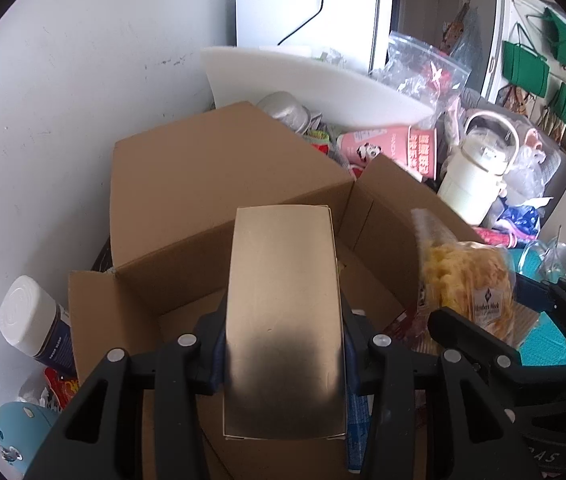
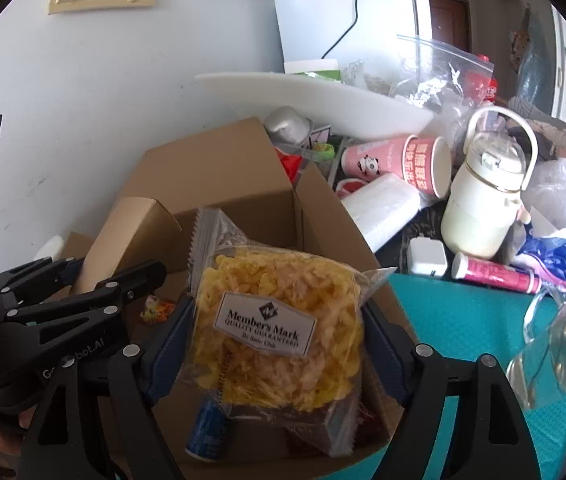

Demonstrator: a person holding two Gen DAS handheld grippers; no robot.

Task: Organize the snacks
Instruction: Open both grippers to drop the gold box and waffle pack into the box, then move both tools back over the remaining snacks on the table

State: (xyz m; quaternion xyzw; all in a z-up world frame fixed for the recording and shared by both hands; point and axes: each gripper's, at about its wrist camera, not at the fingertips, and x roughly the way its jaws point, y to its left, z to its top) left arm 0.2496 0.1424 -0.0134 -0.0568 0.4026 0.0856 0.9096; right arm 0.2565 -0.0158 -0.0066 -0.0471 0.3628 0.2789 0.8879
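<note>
Setting: cluttered worktop against a white wall, a teal mat (image 2: 463, 320) over its near right part, cups, a cream jug (image 2: 483, 200) and bags crowding the far right.
Carton: open cardboard box (image 1: 219, 184) at the worktop's left side by the wall, flaps up; a few small items already lie inside.
Left claw (image 1: 283, 344): clenched on a plain tan box (image 1: 283, 312), held lengthways, angled down over the carton's opening.
Right claw (image 2: 275, 344): grasping a clear bag of yellow snack (image 2: 279, 320) by its sides, jaws wide, above the carton's near right corner.
Step in hand: probably lowering both snacks into the carton.
Doing it well: bring the tan box down along the left wall flat, so floor space is left; keep the two claws apart as they descend.
Bag care: contents look brittle, so set it on top and let go gently.
Risk: near right flap could snag the bag.
</note>
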